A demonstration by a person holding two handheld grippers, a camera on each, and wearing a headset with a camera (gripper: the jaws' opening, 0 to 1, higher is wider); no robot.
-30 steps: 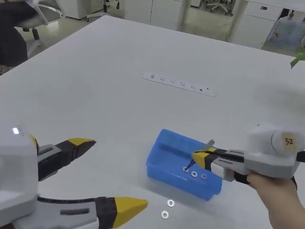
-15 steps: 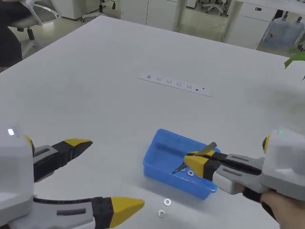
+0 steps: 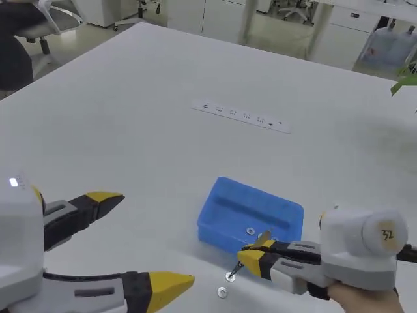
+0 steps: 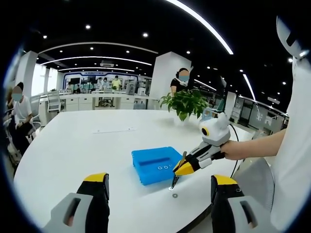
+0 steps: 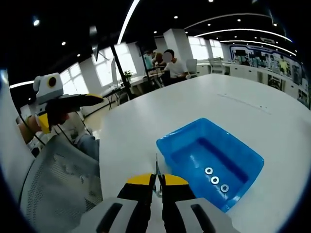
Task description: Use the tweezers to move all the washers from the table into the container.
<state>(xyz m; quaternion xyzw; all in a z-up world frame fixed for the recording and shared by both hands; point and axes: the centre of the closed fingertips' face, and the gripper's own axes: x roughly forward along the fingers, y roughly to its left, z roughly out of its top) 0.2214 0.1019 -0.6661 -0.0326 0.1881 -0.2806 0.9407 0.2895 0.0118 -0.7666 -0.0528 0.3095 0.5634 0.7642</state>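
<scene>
Starting on the left, the white left tool [image 3: 156,238] with black jaws and yellow tips hangs over the big white worktop [image 3: 130,98]. Its jaws are spread wide apart and nothing is between them. A little to the right, two small silver metal ring washers [image 3: 230,276] lie on the worktop. They are close together, just in front of the blue plastic box-shaped container [image 3: 251,212]. One sits right by the container's near wall, and the other [image 3: 223,293] is a bit nearer the person. Three more silver washers [image 5: 216,180] lie in a row inside the container. Farther right, the white right tool [image 3: 249,258] has its jaws pinched tight on thin silver metal tweezers [image 3: 236,268]. The tweezers point down, and their tip is right at the washer beside the container. I cannot tell if the tip has hold of it. A hand [image 3: 361,302] grips the right tool.
</scene>
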